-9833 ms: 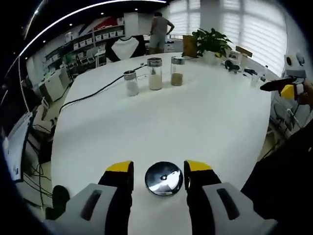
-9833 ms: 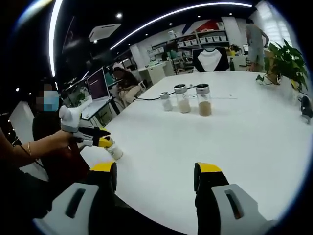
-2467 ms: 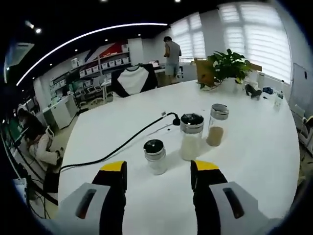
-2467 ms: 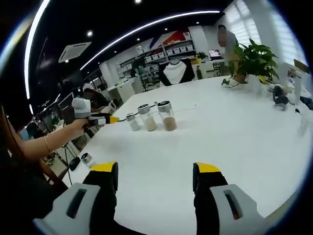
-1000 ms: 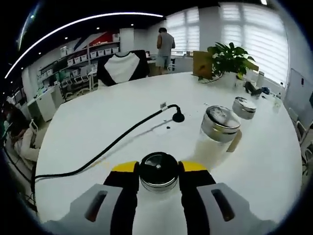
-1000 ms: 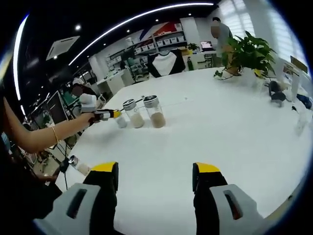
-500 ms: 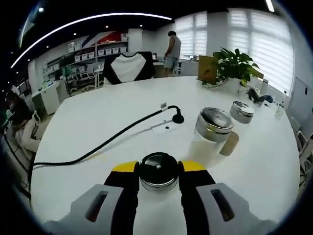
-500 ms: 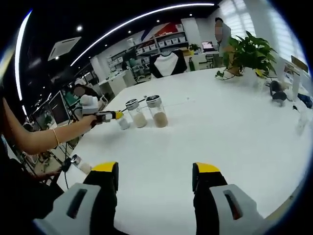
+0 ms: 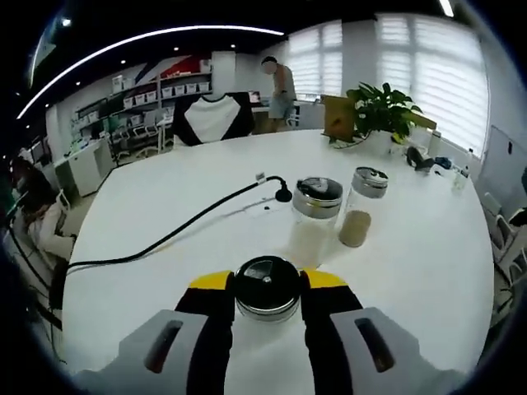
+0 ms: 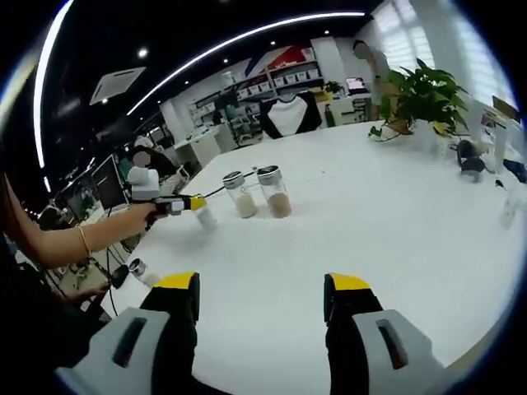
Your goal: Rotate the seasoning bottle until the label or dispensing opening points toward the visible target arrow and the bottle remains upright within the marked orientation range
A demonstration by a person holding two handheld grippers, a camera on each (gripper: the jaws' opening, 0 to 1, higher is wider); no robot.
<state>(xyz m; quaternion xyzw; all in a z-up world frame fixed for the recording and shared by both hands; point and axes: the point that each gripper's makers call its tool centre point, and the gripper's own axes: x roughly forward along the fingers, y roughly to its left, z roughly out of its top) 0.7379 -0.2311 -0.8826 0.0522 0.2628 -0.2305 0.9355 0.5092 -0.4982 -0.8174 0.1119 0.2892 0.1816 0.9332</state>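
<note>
The left tongs point(image 9: 263, 284) closed on the seasoning bottle point(image 9: 266, 288) and drew it away from the jars point(image 9: 314, 220).

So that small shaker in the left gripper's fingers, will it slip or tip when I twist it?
The small shaker looks like clear glass with a shiny metal cap, so probably slick and breakable. The left gripper grips it by the cap, so it may swivel. It looks short, so tipping seems unlikely.

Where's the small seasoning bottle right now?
In the left gripper view, the small seasoning bottle sits between the left gripper fingers, just short of the two taller jars on the white table.
</note>
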